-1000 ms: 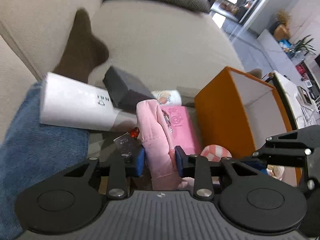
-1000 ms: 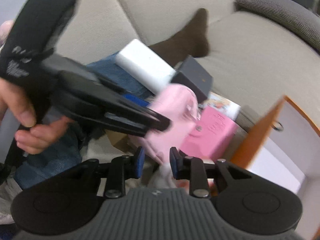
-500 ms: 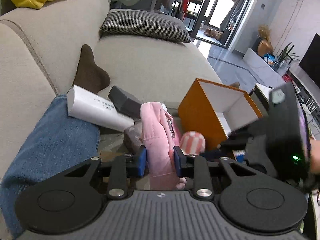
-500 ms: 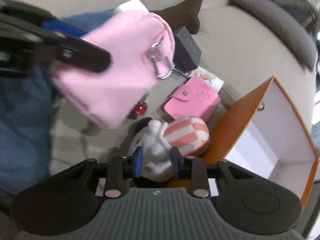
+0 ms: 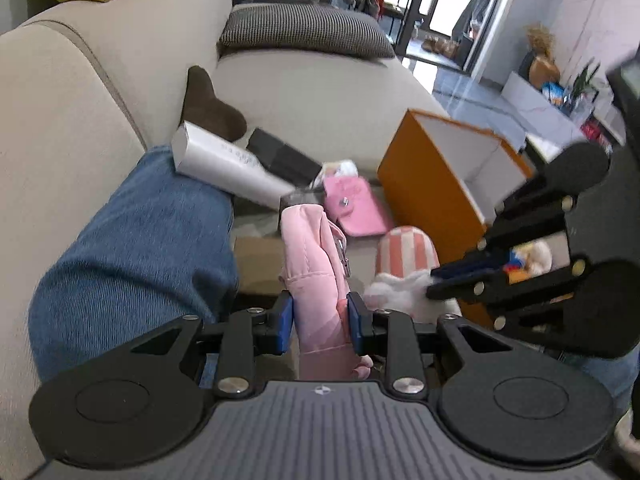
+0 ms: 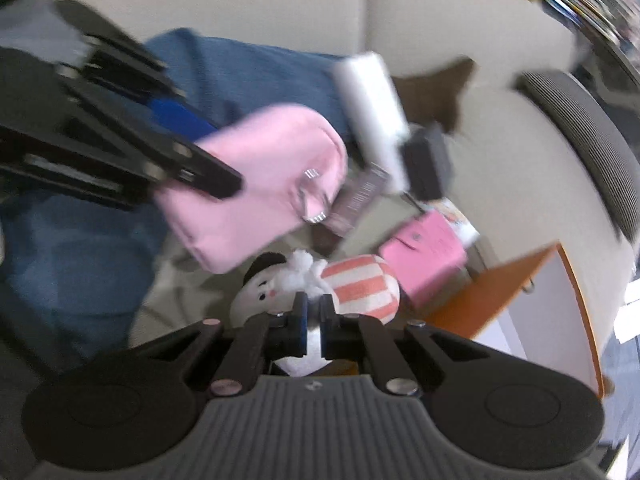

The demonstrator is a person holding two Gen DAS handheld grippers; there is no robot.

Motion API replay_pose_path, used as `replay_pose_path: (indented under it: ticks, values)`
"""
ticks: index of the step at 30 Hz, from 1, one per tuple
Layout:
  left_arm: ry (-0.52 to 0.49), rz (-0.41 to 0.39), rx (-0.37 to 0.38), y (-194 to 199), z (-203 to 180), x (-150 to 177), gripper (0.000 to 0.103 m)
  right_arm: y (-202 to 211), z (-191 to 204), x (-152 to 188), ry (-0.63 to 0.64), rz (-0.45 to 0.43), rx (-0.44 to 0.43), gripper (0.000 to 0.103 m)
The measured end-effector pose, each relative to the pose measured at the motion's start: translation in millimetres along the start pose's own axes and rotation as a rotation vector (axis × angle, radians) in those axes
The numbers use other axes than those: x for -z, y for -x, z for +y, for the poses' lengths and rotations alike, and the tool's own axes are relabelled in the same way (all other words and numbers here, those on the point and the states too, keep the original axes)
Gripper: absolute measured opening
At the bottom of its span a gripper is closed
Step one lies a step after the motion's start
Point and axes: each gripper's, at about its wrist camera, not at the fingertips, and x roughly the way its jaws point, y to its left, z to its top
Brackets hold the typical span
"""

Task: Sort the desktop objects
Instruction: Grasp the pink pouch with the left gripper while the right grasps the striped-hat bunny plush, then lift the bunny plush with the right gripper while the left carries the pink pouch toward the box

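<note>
My left gripper (image 5: 320,320) is shut on a pink zip pouch (image 5: 312,248), which it holds off the sofa seat. From the right wrist, the same pouch (image 6: 260,184) hangs from the left gripper (image 6: 200,156) at upper left. My right gripper (image 6: 312,312) has its jaws closed on the white fluff of a plush toy (image 6: 360,284) with a red-and-white striped body. In the left wrist view the right gripper (image 5: 434,280) pinches that plush toy (image 5: 404,252) beside an open orange box (image 5: 416,184).
A pink snap wallet (image 5: 356,208), a long white box (image 5: 224,160) and a dark box (image 5: 284,156) lie on the beige sofa seat. A person's jeans leg (image 5: 140,240) and brown sock (image 5: 208,108) are to the left. A checked cushion (image 5: 304,28) sits behind.
The left gripper has drawn back and up with the pink pouch. The right gripper swung over the plush toy, rolled, and closed on its white fluff.
</note>
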Motion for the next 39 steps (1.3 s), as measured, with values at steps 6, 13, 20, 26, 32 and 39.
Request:
replay_pose_path:
  ticks: [6,13,20,26,32,39]
  values:
    - [-0.041,0.062,-0.032,-22,-1,12,0.032,-26,16,-6,0.103,0.013,-0.063,0.005]
    - [-0.138,0.078,-0.049,-38,-17,17,0.031,-52,5,0,-0.001,-0.008,-0.06,0.007]
    - [-0.121,0.117,-0.081,-51,-12,20,0.03,-52,3,14,-0.269,-0.023,-0.013,0.052]
    - [-0.103,0.12,-0.083,-51,-6,20,0.029,-59,-6,25,-0.582,0.0,-0.051,0.053]
    - [-0.042,0.1,-0.043,-43,7,21,0.027,-65,1,32,-0.714,-0.02,-0.037,0.063]
    - [-0.043,0.064,-0.02,-32,8,22,0.027,-60,-18,27,-0.746,-0.066,-0.048,0.043]
